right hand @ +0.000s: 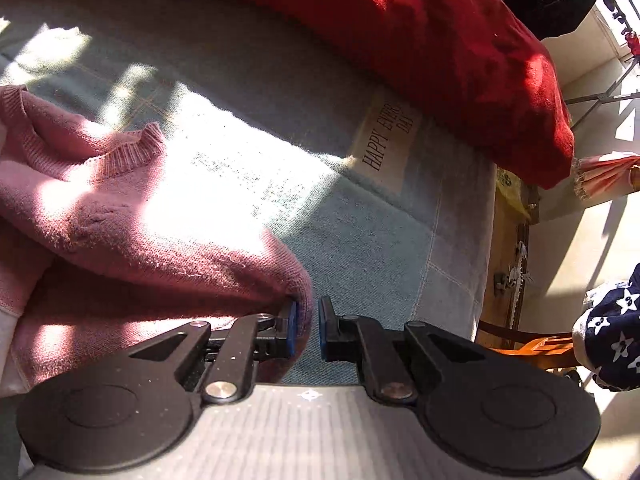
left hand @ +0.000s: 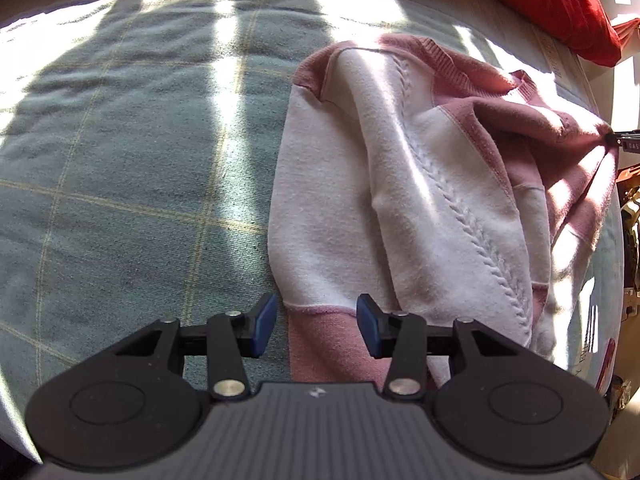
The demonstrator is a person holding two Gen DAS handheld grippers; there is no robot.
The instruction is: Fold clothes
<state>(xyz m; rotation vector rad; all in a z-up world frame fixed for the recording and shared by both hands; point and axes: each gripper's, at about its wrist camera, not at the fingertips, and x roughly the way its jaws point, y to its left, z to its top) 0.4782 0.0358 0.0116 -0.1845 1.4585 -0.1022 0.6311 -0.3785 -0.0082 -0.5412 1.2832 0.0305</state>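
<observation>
You are pinching the pink-and-white knitted sweater [left hand: 400,184], lying on the green checked bed cover [left hand: 140,160], in the right claw [right hand: 307,328] at three o'clock to drag that edge over, while the left claw [left hand: 316,328] is hanging open above its six-o'clock hem.

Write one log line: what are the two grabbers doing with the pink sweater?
left gripper: open above sweater hem | right gripper: pinching pink sweater edge | surface: green checked blanket

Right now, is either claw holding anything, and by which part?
The right claw pinches the pink sweater at a pink edge fold. The left claw hangs open above its hem, holding nothing.
</observation>
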